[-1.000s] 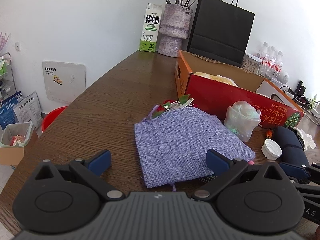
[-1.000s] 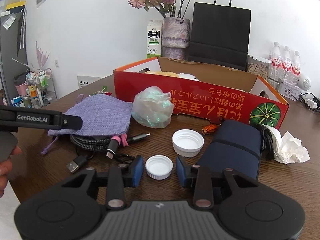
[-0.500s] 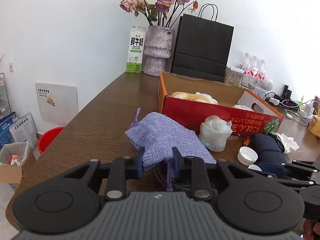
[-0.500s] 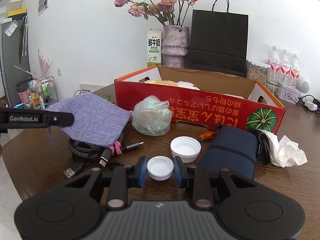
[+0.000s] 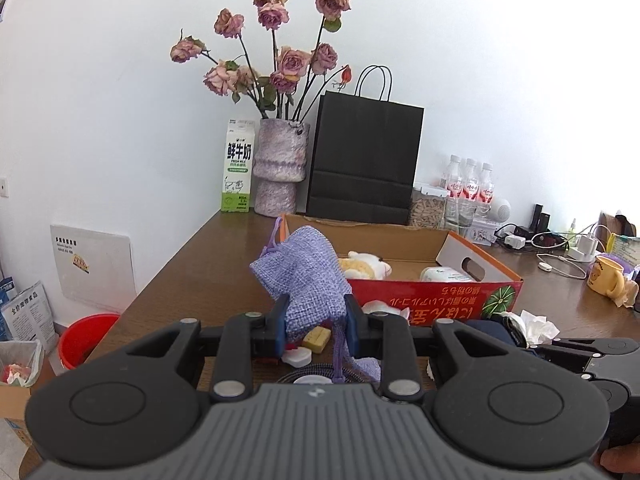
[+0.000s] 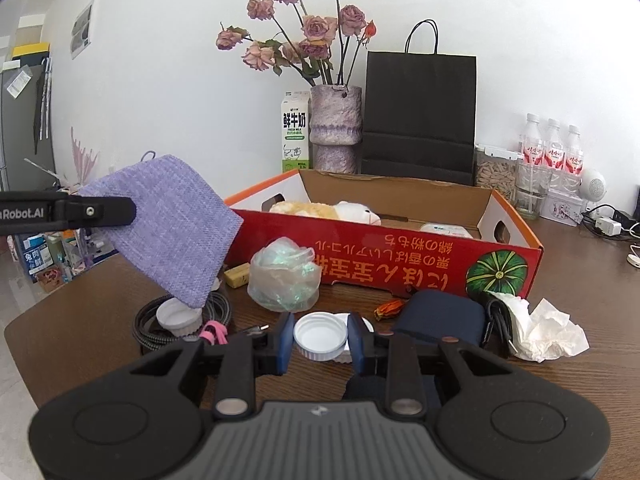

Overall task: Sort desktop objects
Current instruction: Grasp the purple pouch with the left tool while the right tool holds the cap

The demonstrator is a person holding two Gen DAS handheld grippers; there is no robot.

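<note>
My left gripper [image 5: 314, 316] is shut on a purple woven pouch [image 5: 304, 276] and holds it in the air above the table; the pouch [image 6: 176, 232] hangs tilted in front of the red cardboard box [image 6: 400, 256]. My right gripper [image 6: 321, 338] is shut on a small white cap [image 6: 320, 332], raised a little above the table. A second white cap [image 6: 358, 340] lies just behind it. Another white cap [image 6: 178, 318] rests on a coiled braided cable [image 6: 146, 330]. The box holds a plush toy [image 6: 320, 210].
A crumpled clear plastic bag [image 6: 284, 276], a yellow block [image 6: 237, 274], a navy pouch [image 6: 440, 316] and a crumpled tissue [image 6: 548, 332] lie before the box. A vase [image 6: 335, 128], milk carton [image 6: 295, 136], black paper bag [image 6: 420, 116] and water bottles [image 6: 554, 148] line the wall. The table edge runs at left.
The left gripper closed on the purple pouch and lifted it off the table, uncovering the cable and a cap. The right gripper closed on the small white cap and rose slightly.
</note>
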